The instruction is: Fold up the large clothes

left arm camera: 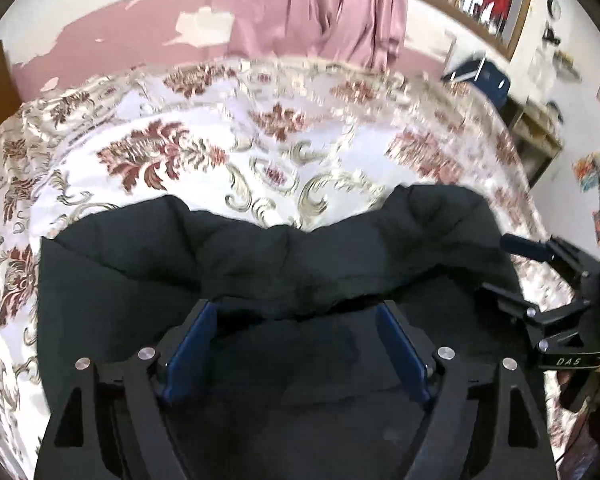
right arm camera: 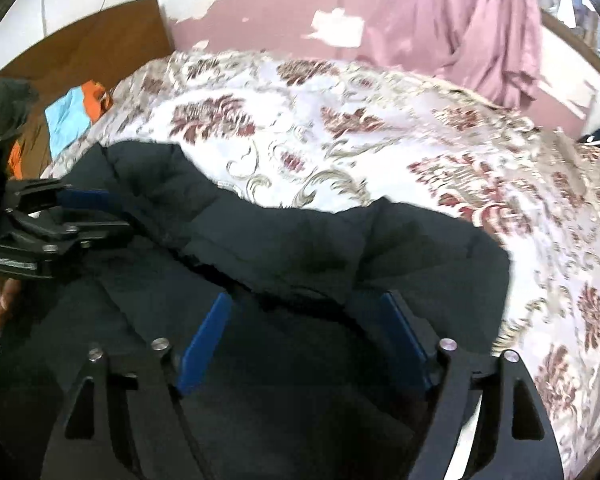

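Note:
A large black padded garment (left arm camera: 284, 256) lies on a bed with a floral cover (left arm camera: 204, 128); it also fills the lower half of the right wrist view (right arm camera: 300, 248). My left gripper (left arm camera: 296, 312) is open, its blue-padded fingers (left arm camera: 192, 344) spread over the black cloth just behind a raised fold. My right gripper (right arm camera: 308, 304) is open too, blue fingers (right arm camera: 208, 332) wide apart above the garment near its folded edge. Each gripper shows at the side of the other's view: the right one (left arm camera: 540, 280) and the left one (right arm camera: 72, 216), both at the garment's edges.
The floral bedcover (right arm camera: 340, 128) stretches beyond the garment. A pink curtain (left arm camera: 324, 8) hangs behind the bed. A wooden headboard (right arm camera: 100, 40) and blue-orange cloth (right arm camera: 76, 112) lie at the left. A dark chair (left arm camera: 480, 76) and shelf stand at the right.

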Demonstrator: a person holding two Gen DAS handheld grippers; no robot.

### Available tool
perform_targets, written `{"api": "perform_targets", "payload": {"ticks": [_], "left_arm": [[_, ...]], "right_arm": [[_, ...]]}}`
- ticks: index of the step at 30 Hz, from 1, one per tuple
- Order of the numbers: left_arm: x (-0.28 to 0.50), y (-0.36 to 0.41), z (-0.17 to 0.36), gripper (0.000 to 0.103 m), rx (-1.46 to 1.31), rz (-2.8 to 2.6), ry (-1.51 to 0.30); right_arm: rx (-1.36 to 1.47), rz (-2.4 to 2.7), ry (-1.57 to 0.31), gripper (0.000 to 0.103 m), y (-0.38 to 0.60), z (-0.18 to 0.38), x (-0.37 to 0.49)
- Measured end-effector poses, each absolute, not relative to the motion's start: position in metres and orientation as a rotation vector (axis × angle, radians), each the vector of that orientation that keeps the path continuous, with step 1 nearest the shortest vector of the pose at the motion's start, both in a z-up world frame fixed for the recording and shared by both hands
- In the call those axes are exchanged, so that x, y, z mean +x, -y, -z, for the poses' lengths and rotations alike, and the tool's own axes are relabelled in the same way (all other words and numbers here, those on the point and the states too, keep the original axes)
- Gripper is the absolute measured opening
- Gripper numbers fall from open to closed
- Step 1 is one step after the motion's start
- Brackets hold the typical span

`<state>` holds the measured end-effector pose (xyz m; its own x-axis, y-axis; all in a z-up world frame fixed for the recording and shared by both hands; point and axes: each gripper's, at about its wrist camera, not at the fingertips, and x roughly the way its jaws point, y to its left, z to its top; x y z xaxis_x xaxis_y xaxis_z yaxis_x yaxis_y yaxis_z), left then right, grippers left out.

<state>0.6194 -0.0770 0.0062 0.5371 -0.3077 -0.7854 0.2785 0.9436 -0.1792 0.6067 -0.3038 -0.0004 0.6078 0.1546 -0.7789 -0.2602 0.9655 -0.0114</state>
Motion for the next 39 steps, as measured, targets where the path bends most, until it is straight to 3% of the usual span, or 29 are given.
{"api": "perform_targets", "payload": {"ticks": [1, 4, 6, 9, 24, 39], "left_arm": [[0.612, 0.075, -0.013, 0.081, -0.046, 0.342, -0.935], [0.592, 0.071, -0.031, 0.084, -0.090, 0.341, -0.908], [0.578, 0.066, -0.045, 0.095, -0.114, 0.341, -0.881], [0.547, 0.061, -0.068, 0.102, -0.134, 0.331, -0.806], [0.396, 0.029, -0.132, 0.103, -0.095, 0.206, -0.533], [0.288, 0.016, -0.140, 0.103, -0.103, 0.191, -0.431]], "right_arm": [[-0.116, -0.232, -0.880, 0.090, 0.305, -0.004, 0.603], [-0.059, -0.211, -0.845, 0.094, 0.310, -0.023, 0.588], [-0.036, -0.194, -0.809, 0.099, 0.309, -0.034, 0.574], [0.005, -0.199, -0.749, 0.102, 0.307, -0.052, 0.547], [0.027, -0.206, -0.580, 0.102, 0.292, -0.110, 0.415], [0.002, -0.186, -0.457, 0.102, 0.276, -0.126, 0.308]]}}
